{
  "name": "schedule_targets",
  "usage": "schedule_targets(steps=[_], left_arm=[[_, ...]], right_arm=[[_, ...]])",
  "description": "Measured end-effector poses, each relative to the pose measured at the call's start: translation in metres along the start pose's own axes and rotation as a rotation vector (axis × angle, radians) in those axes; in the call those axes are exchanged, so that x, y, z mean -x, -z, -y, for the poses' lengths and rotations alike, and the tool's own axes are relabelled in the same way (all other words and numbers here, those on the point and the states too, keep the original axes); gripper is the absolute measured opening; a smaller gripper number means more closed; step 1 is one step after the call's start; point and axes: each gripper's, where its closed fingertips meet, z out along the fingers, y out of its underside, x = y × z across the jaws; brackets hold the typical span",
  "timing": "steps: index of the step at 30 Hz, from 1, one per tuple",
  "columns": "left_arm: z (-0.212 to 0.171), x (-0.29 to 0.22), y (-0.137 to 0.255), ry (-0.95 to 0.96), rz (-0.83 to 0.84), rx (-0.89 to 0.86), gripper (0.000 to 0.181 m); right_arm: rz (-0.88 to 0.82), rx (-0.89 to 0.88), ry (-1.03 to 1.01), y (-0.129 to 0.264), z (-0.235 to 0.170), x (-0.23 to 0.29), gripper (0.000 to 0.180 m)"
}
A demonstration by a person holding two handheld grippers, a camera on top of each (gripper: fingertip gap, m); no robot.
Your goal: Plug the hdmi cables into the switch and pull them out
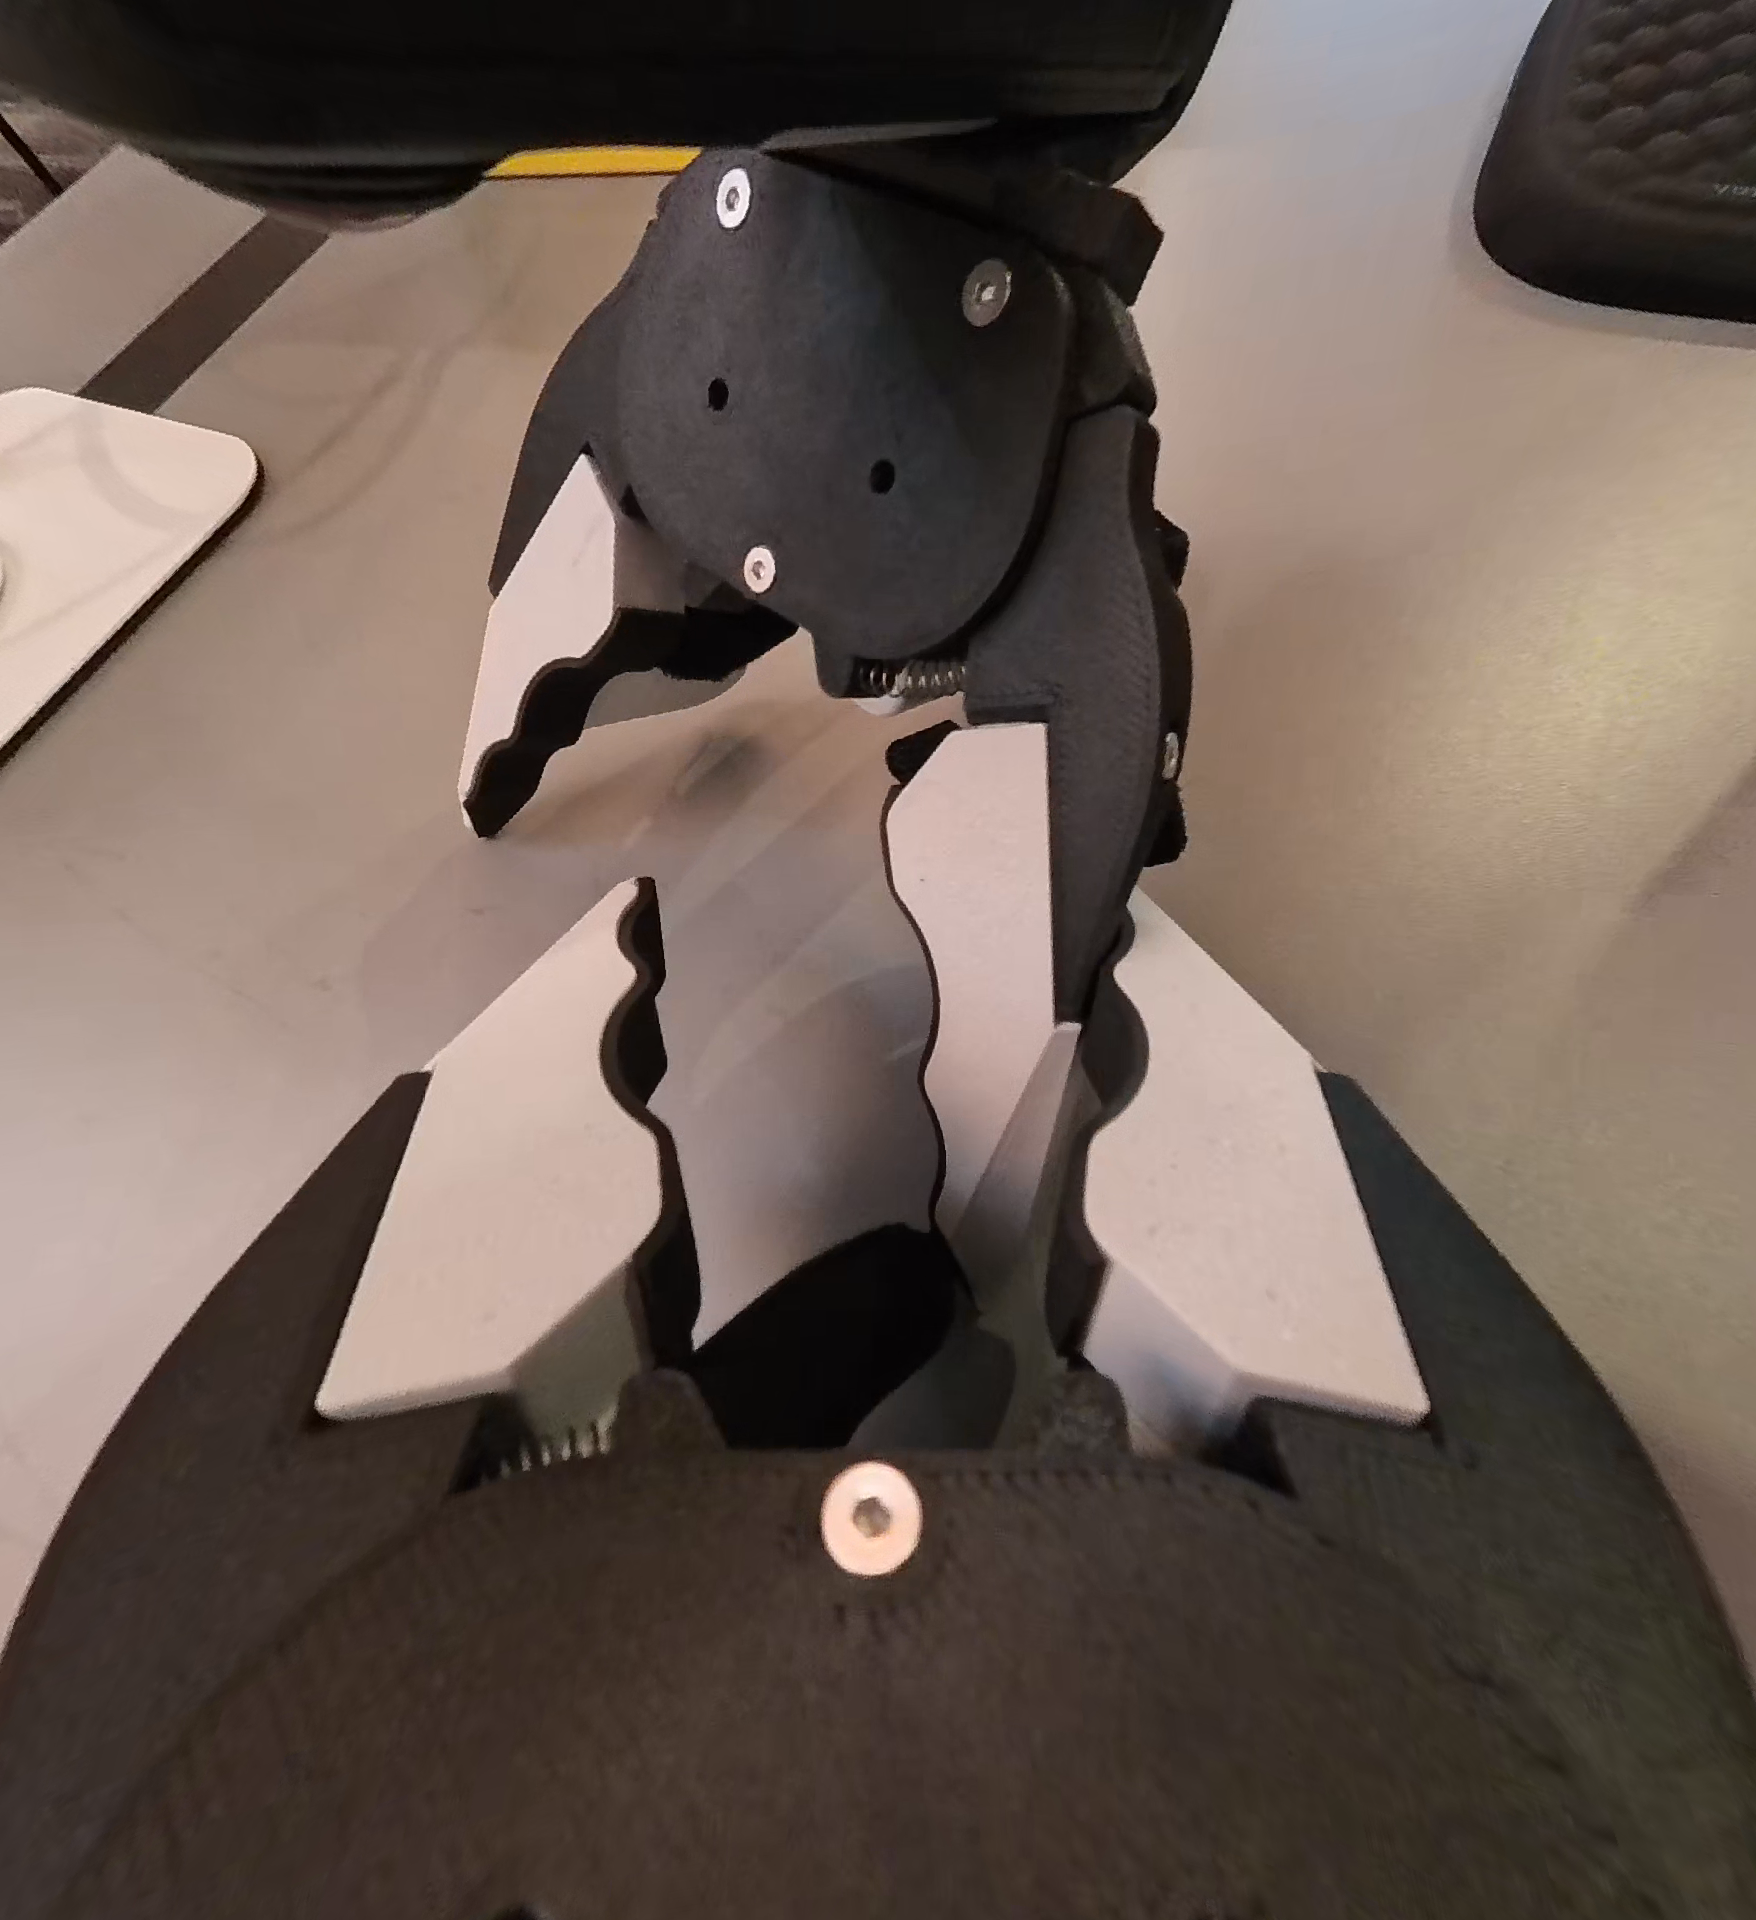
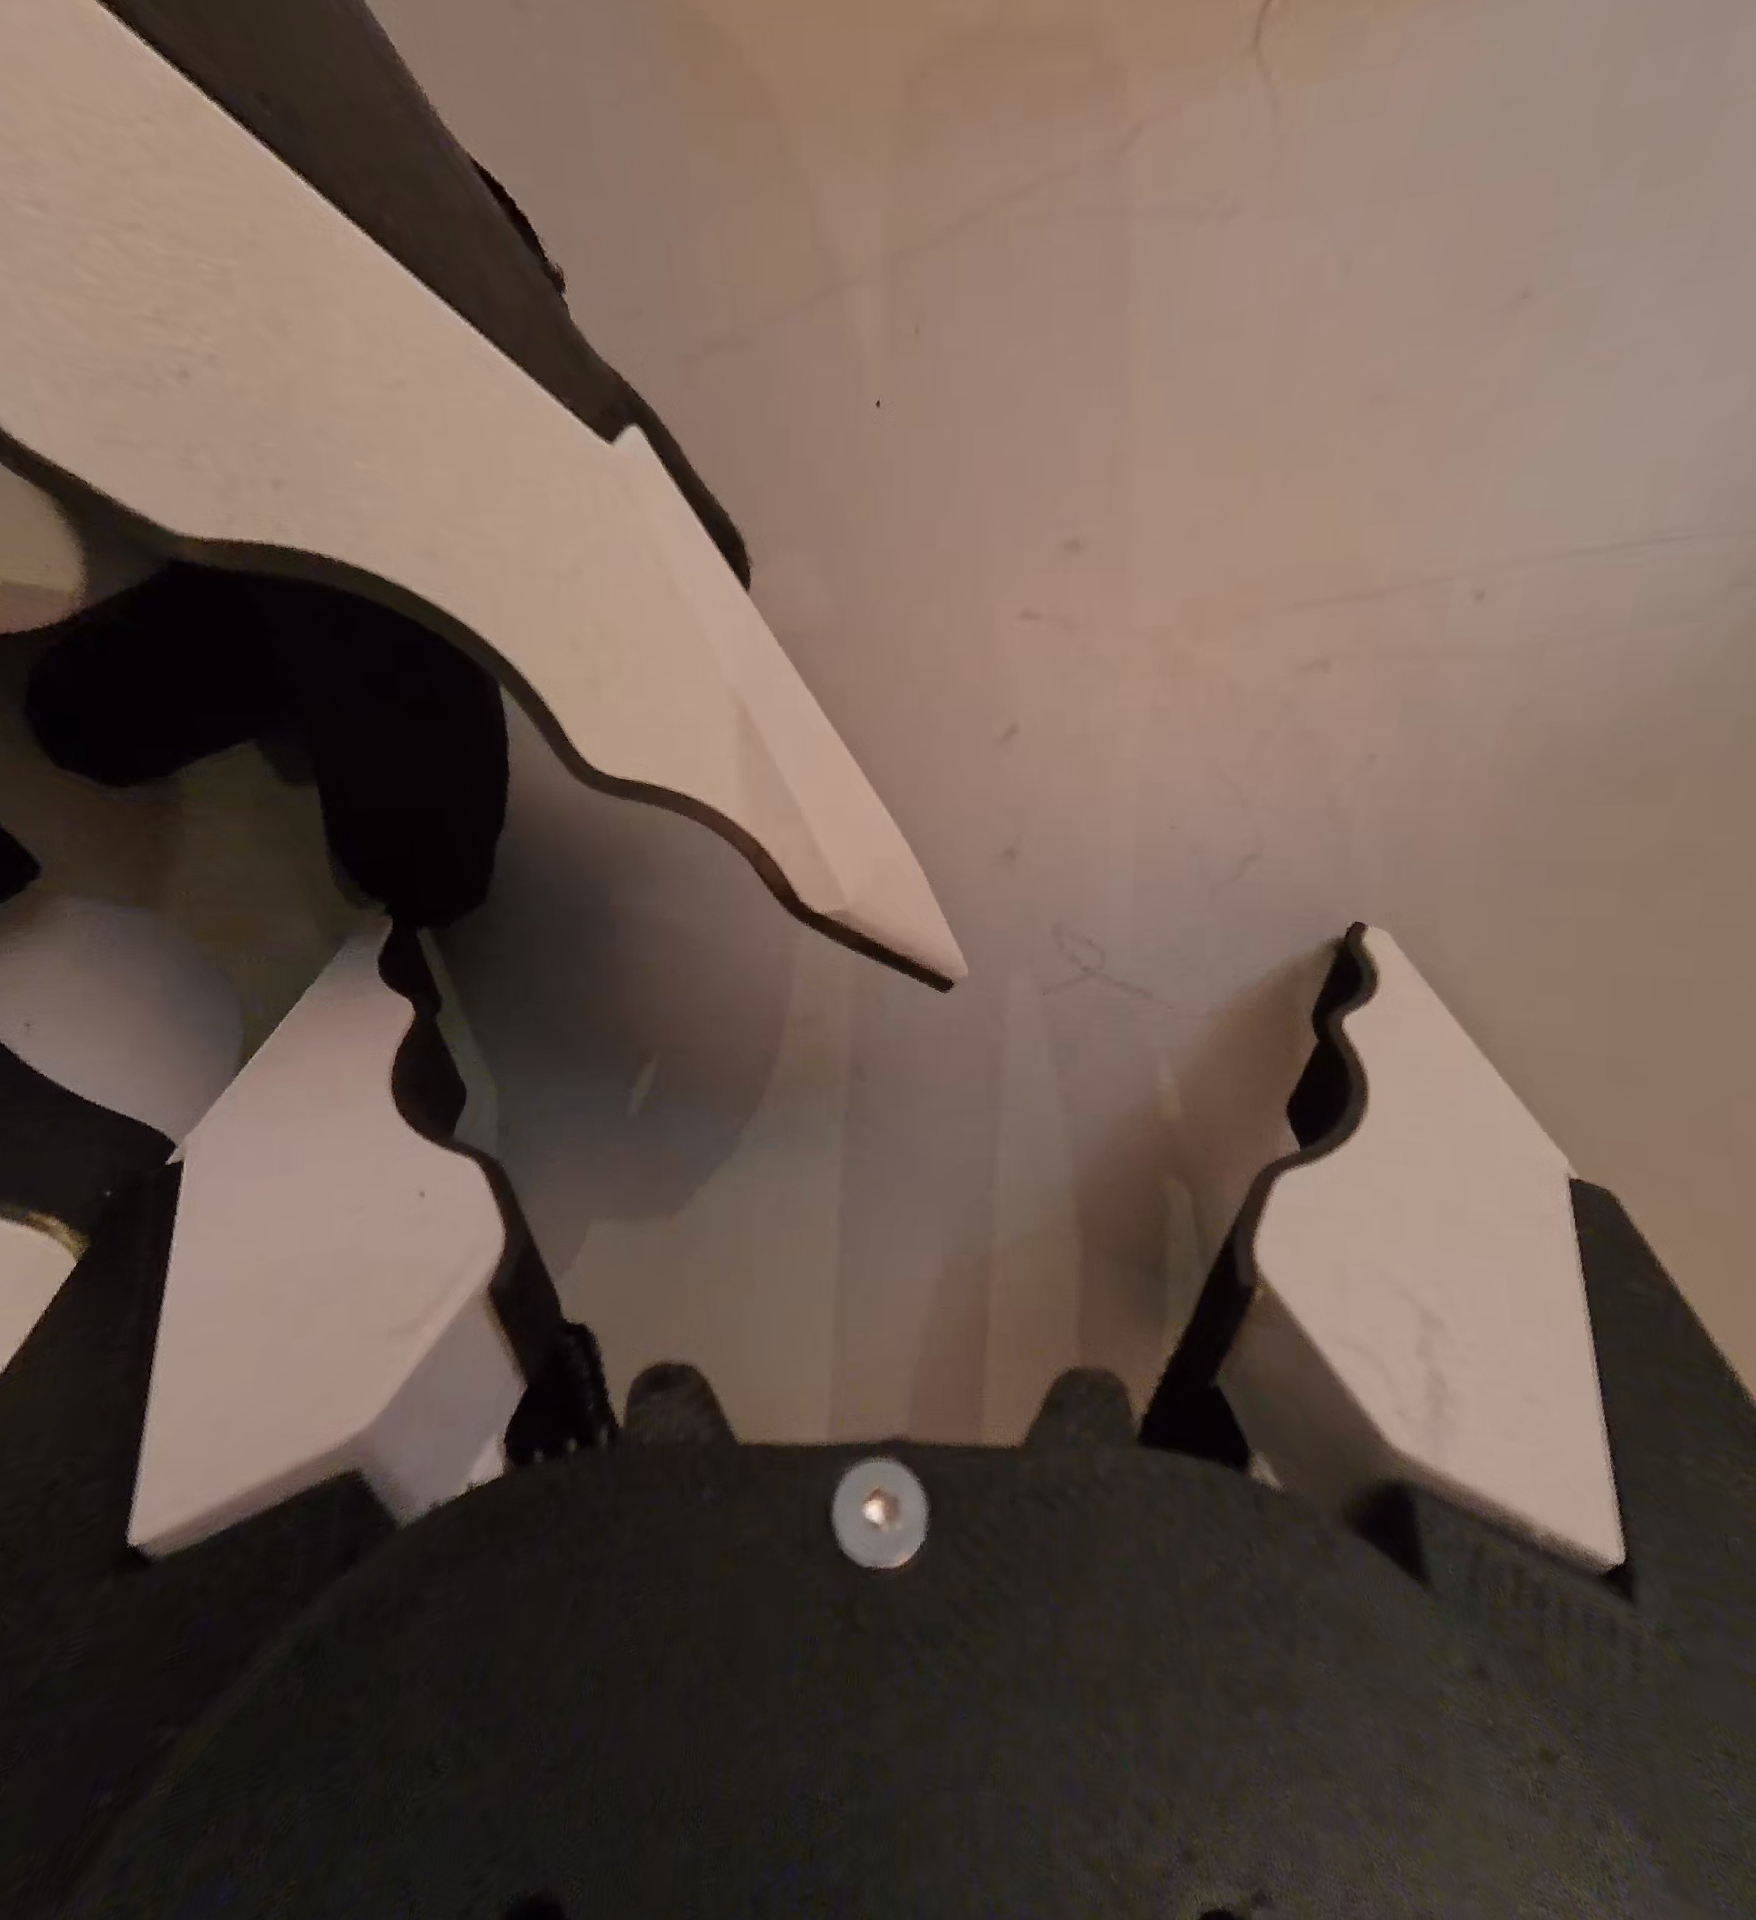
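My left gripper [image 1: 889, 899] is open, just above the pale table [image 1: 1373, 727]. My right gripper [image 1: 723, 1039] faces it, open wide, close above the table. The two interleave: one right finger reaches down between the left gripper's fingers. In the right wrist view the right gripper [image 2: 874, 930] is open, and a white left finger [image 2: 541, 623] points into its gap. A black shape [image 1: 832, 1320] sits deep between the left fingers and also shows in the right wrist view [image 2: 271, 727]; I cannot tell what it is. I see no HDMI cable or switch.
A black textured pad [image 1: 1663, 156] lies at the far right. A white flat base with rounded corners [image 1: 74, 540] lies at the left edge. A large black object with a yellow strip [image 1: 541, 83] spans the far side. The table edge runs diagonally at far left. The grippers' ends are close to 5 cm from one another.
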Motion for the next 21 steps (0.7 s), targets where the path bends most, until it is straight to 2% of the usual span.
schedule_targets(steps=[21], left_arm=[[-0.0008, -0.0014, -0.0006, 0.015, -0.024, 0.006, 0.081]], right_arm=[[0.0, 0.0, 0.0, -0.0003, 0.0002, -0.0003, 0.16]])
